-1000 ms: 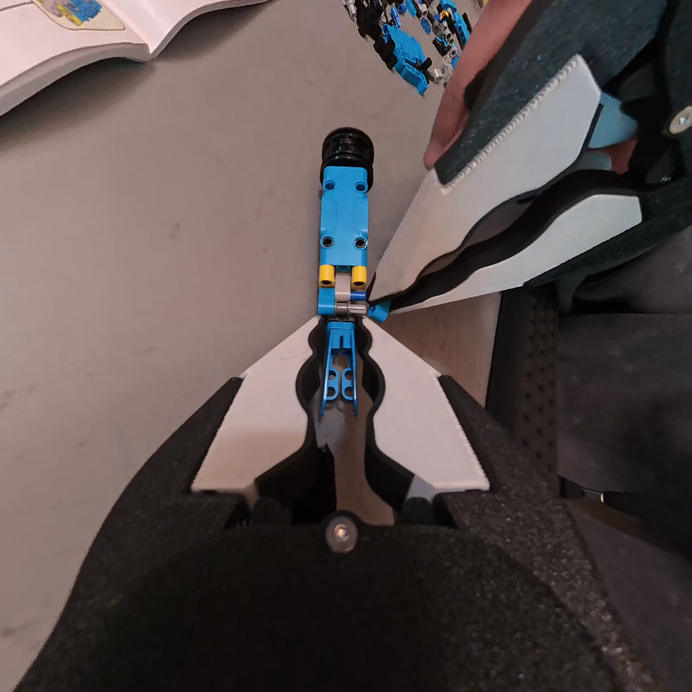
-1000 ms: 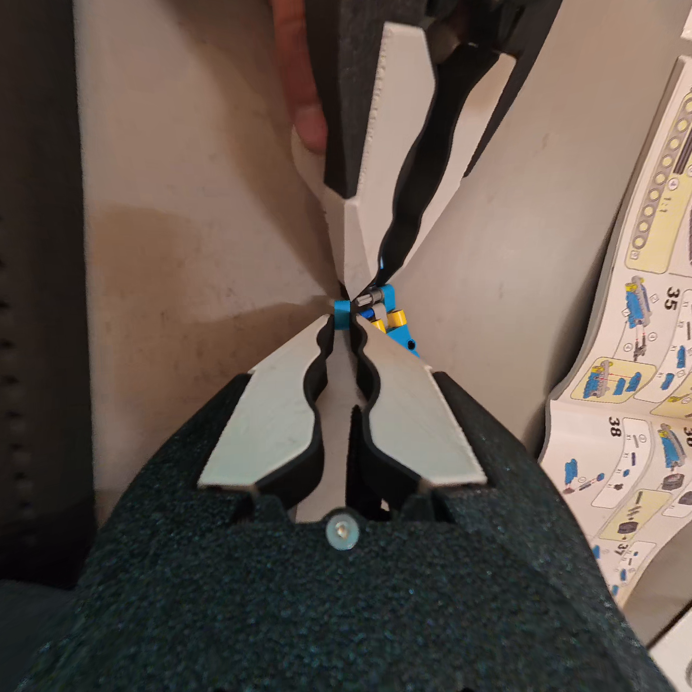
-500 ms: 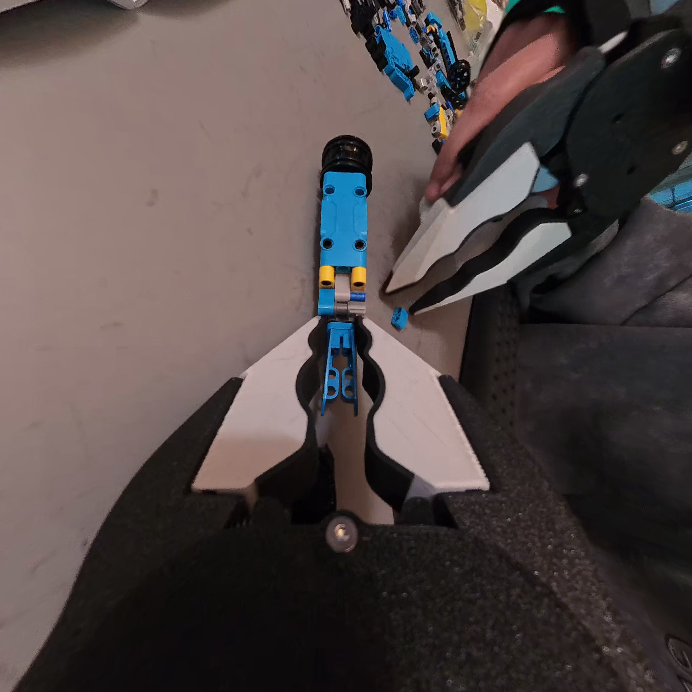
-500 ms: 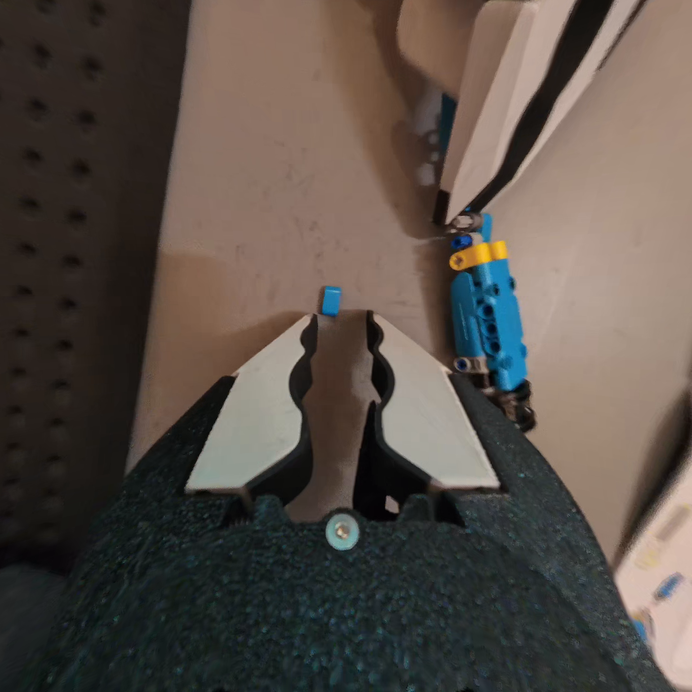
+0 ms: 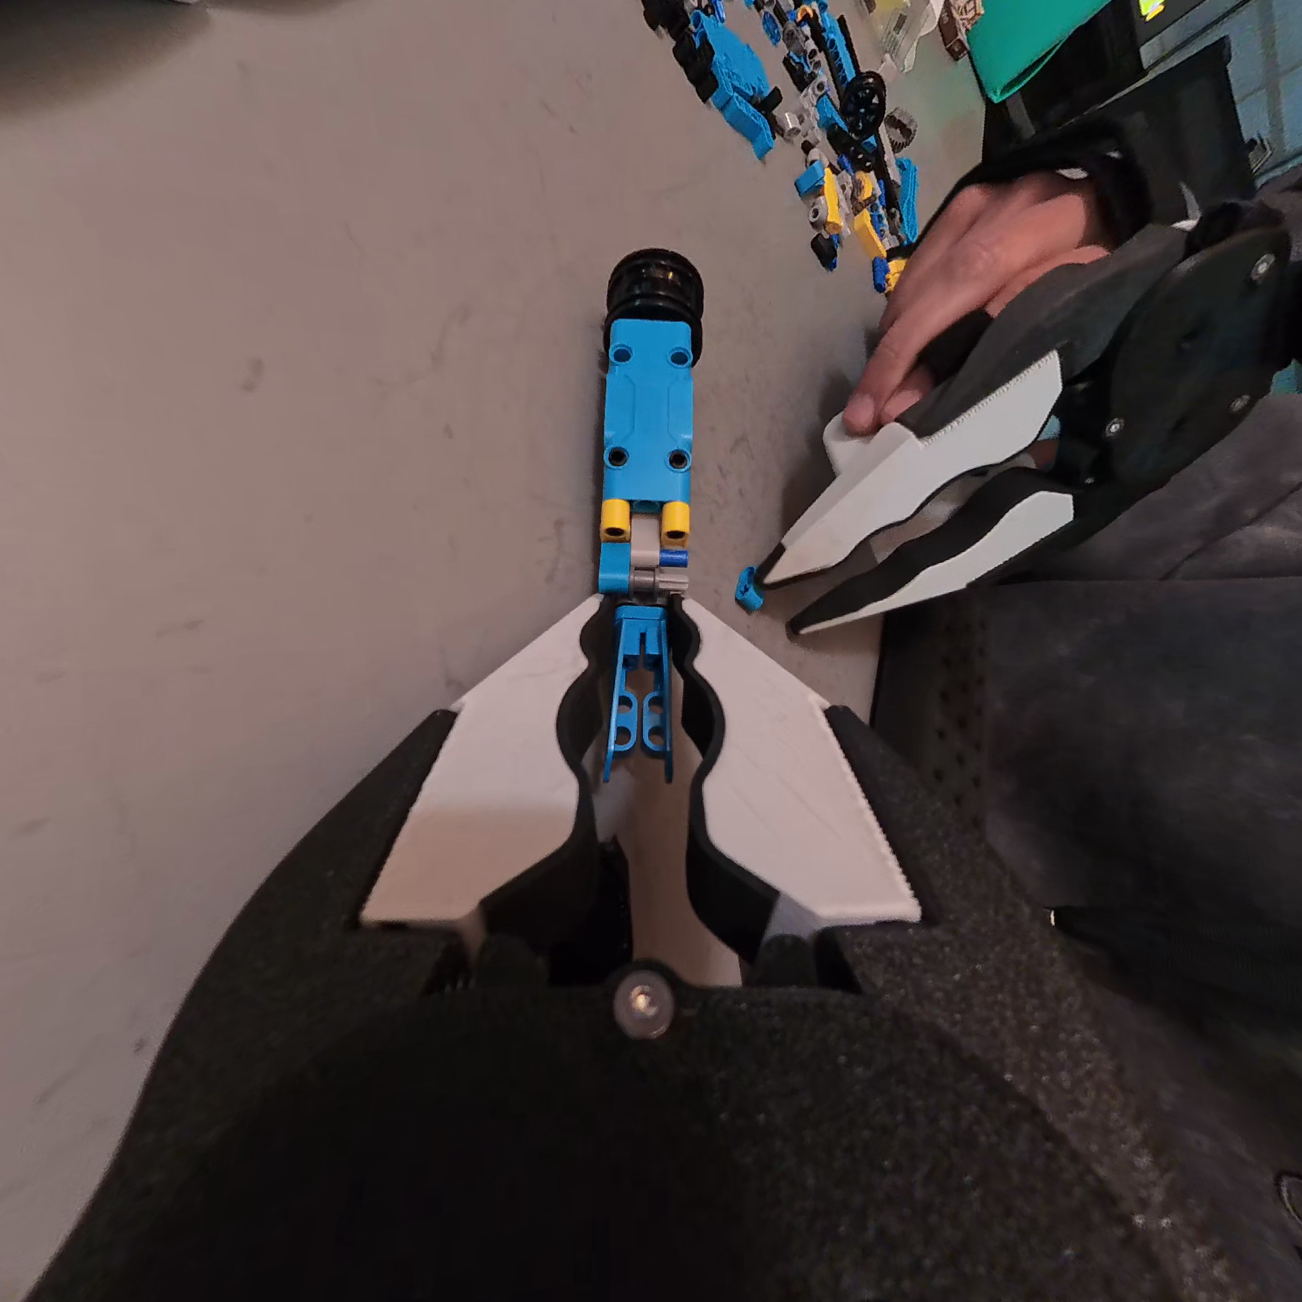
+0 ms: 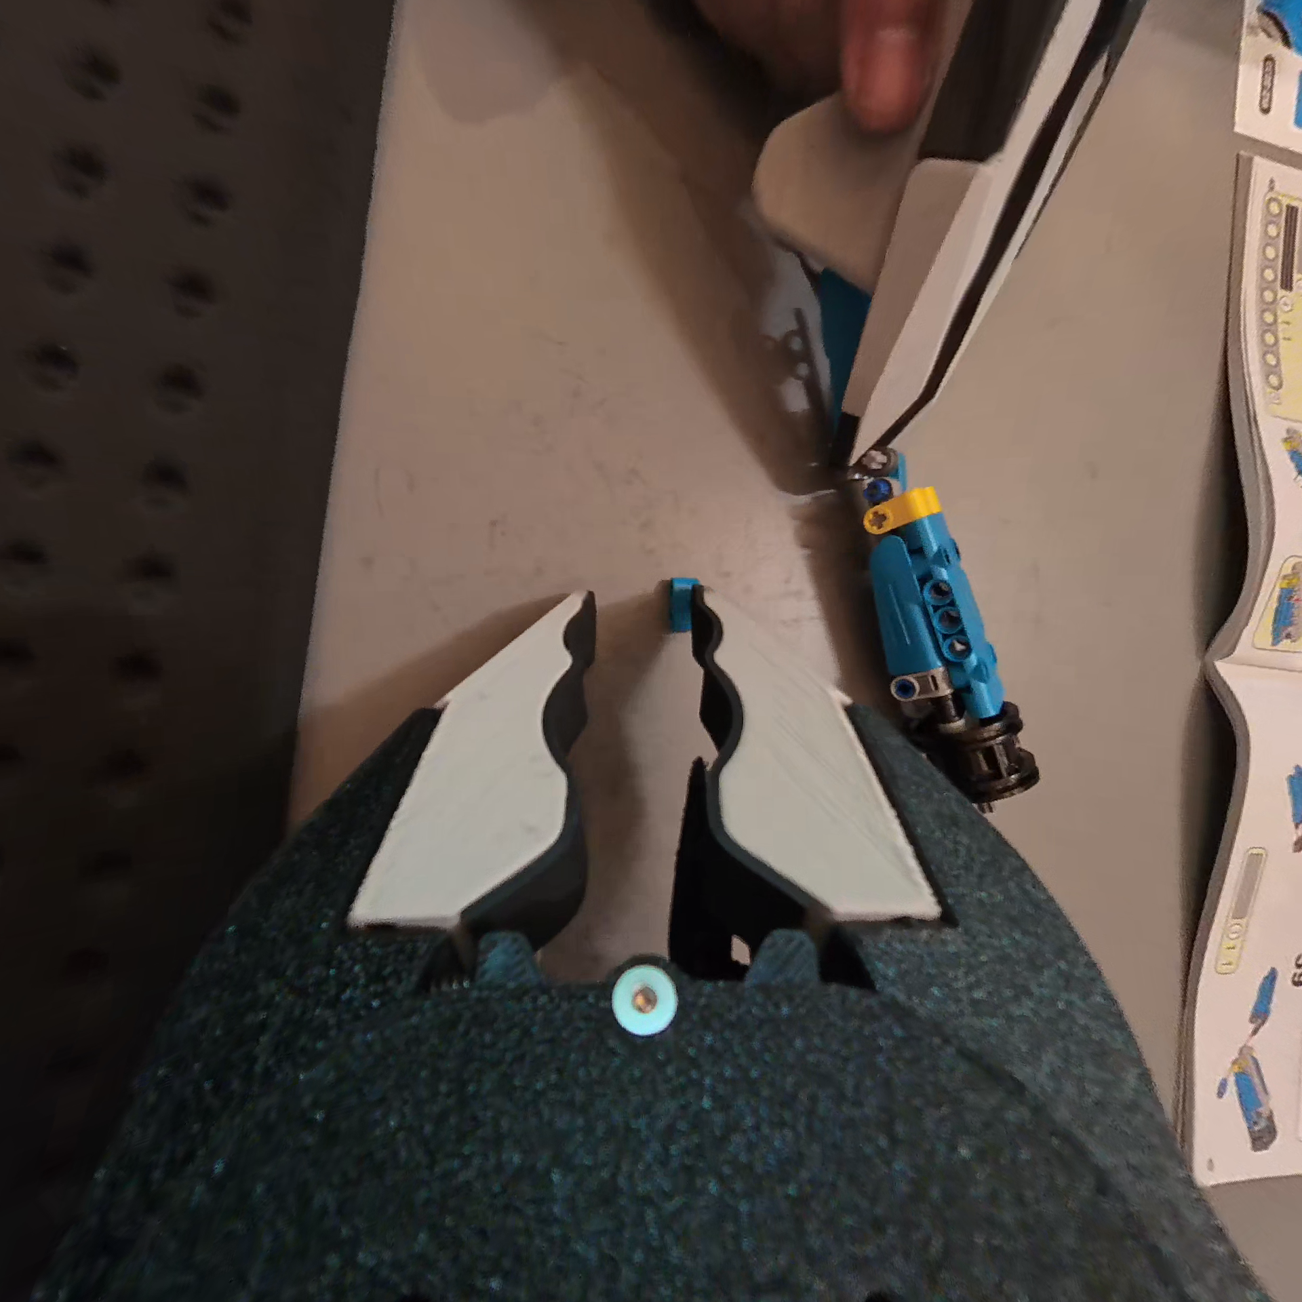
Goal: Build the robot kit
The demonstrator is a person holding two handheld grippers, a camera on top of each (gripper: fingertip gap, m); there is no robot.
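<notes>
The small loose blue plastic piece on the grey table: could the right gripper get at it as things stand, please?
Probably yes: the right gripper is open, and the small blue plastic piece lies on the grey table against one fingertip, with nothing between them.

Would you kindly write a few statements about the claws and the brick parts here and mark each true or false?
1. The left claw is shut on the blue brick assembly. True.
2. The right claw grips the small blue piece. False: it is open, and the piece lies on the table against one fingertip.
3. The assembly ends in a black wheel. True.
4. An open instruction booklet lies under the assembly. False: it lies beside it.
</notes>
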